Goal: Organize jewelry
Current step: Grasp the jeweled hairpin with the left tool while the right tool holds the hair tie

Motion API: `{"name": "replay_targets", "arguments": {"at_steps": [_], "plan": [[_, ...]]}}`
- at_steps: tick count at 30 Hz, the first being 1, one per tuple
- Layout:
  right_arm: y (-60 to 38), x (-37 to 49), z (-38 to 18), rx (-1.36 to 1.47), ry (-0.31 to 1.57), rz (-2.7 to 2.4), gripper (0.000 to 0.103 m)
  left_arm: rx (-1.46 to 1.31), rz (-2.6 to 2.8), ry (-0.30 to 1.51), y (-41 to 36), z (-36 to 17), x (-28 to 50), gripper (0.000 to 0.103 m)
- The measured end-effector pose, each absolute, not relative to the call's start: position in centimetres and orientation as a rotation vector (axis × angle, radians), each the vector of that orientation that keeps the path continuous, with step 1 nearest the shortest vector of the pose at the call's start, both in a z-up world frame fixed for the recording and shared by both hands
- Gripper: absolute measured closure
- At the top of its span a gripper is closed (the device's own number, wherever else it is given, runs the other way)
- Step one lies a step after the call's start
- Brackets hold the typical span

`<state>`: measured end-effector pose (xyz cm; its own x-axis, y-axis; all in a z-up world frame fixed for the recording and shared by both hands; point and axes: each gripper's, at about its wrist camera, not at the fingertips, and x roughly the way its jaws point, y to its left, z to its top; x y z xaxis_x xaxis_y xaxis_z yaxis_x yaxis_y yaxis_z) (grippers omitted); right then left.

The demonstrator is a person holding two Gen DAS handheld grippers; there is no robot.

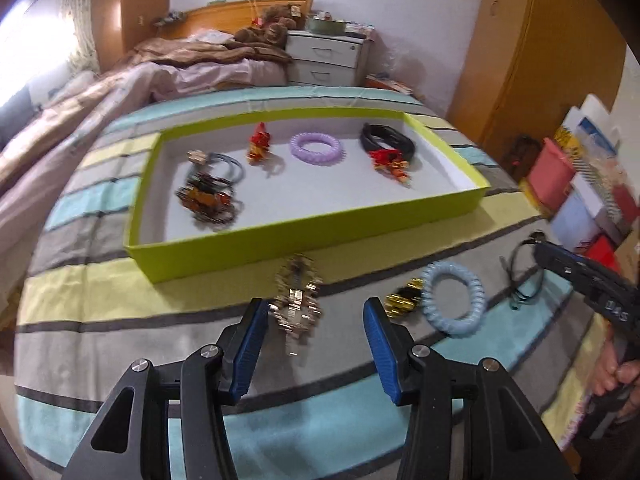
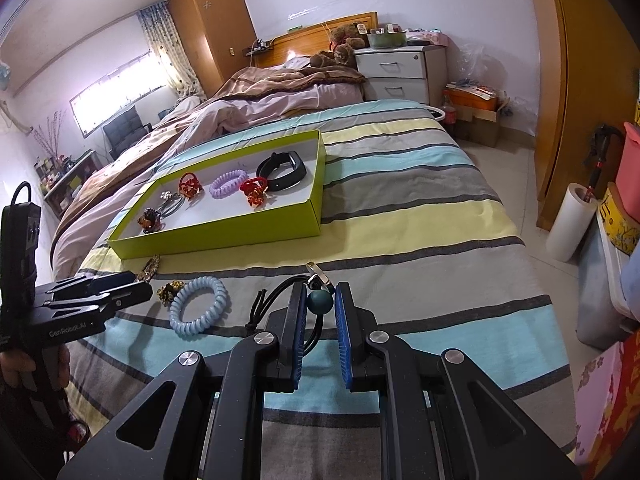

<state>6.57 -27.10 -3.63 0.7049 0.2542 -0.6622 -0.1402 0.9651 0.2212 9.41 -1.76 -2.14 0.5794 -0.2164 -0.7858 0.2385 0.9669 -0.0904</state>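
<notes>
Sorting jewelry on a striped bed beside a green tray (image 1: pixel 304 236).

Left gripper (image 1: pixel 316 312) hangs with jaws spread wide on either side of a gold beaded bracelet (image 1: pixel 298 300) lying on the bed near the tray's front wall. Right gripper (image 2: pixel 320 300) has its jaws narrowed on a black cord (image 2: pixel 280 296) with a teal bead (image 2: pixel 319 301). A pale blue coil band (image 2: pixel 199 306) lies between the two grippers.

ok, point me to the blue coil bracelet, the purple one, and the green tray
blue coil bracelet (image 2: pixel 199 306): right wrist view, left side of its ring.
purple coil bracelet (image 1: pixel 315 148): left wrist view, near arc of the ring.
green tray (image 1: pixel 304 236): left wrist view, front outer wall.
</notes>
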Motion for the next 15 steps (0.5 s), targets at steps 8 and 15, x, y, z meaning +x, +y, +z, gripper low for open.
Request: {"name": "replay_targets", "arguments": {"at_steps": [8,15], "plan": [[-26.8,6.6,-3.7,0.154,0.757,0.227,0.088,0.137,-0.184,0.922,-2.7,-2.6,10.5,0.053],[-26.6,6.6,-3.6,0.153,0.754,0.236,0.088,0.114,-0.192,0.925,-2.5,-2.6,10.5,0.058]]}}
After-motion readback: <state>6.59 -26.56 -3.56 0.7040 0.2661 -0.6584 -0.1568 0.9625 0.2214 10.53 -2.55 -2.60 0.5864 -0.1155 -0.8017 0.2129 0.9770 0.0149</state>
